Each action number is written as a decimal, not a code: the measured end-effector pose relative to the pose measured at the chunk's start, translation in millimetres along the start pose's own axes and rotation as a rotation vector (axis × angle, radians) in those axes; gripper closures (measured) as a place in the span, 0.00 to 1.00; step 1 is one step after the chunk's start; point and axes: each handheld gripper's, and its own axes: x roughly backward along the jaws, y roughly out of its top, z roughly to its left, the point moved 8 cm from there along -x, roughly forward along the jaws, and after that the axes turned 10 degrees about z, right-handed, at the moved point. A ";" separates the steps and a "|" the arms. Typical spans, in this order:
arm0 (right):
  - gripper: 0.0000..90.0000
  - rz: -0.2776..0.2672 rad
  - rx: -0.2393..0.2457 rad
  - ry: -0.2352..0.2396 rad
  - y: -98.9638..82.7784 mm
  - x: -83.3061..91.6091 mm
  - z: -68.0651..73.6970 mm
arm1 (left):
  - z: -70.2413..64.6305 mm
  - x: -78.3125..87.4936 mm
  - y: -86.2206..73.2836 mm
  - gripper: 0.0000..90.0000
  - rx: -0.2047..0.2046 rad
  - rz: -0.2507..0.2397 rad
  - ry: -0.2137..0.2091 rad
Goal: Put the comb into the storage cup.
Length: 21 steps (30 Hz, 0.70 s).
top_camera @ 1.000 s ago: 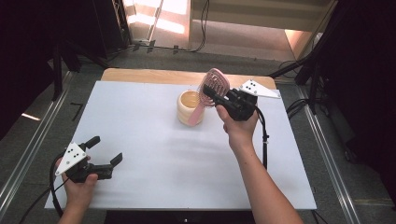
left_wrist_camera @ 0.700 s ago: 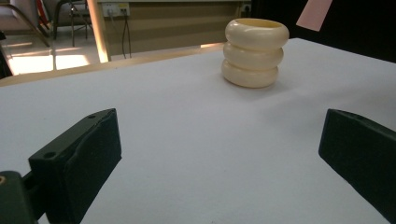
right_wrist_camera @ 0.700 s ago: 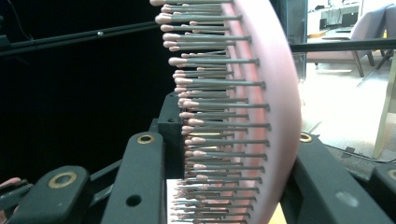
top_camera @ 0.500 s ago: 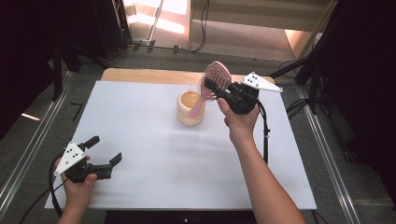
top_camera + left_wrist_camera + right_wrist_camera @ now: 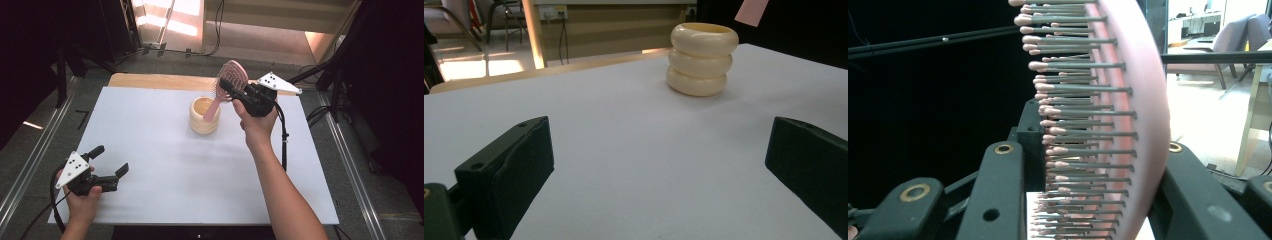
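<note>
High view, risk: I have the pink hairbrush [image 5: 227,85] tilted over the cream ringed holder [image 5: 204,116], handle tip down at its mouth. I judge the handle could catch the rim and tip the holder, since it stands free on the white bench [image 5: 165,160].
High view, right tongs [image 5: 235,90]: clamped on the brush head, raised above the bench just beside the holder.
High view, left tongs [image 5: 111,167]: jaws spread, nothing between them, low at the near left corner, well apart from the holder.
Left gripper view, holder [image 5: 702,59]: upright across the bench, with a pink scrap of the brush [image 5: 751,11] at the top edge above it.
Left gripper view, left tongs [image 5: 659,165]: wide open over bare bench, touching nothing. Too far off to steady the holder if it rocks, I reckon.
Right gripper view, brush [image 5: 1128,115]: head stands edge-on between my jaws, bristles pointing left.
Right gripper view, right tongs [image 5: 1083,200]: closed tight, one jaw on the bristle side, the other on the smooth back.
Right gripper view, risk: gripping on springy bristles, I judge the head could twist or slide in my hold as the handle meets the holder.
</note>
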 end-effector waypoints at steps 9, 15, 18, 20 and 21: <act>0.69 -0.004 0.005 -0.011 4.8 -3.2 -5.9 | 1.9 1.0 -0.5 0.00 -0.001 0.001 0.006; 0.69 -0.006 0.010 -0.018 7.4 -5.9 -8.7 | 2.4 1.8 -0.1 0.00 0.005 -0.002 0.007; 0.69 -0.005 0.008 -0.021 9.1 -8.6 -9.8 | 1.9 1.8 -0.2 0.00 0.002 -0.002 0.006; 0.69 -0.001 0.009 -0.020 9.5 -10.8 -9.8 | 1.8 1.8 -0.2 0.00 0.002 -0.003 0.006; 0.69 -0.002 0.012 -0.021 9.8 -11.7 -9.9 | 1.8 1.8 -0.1 0.00 0.002 -0.003 0.005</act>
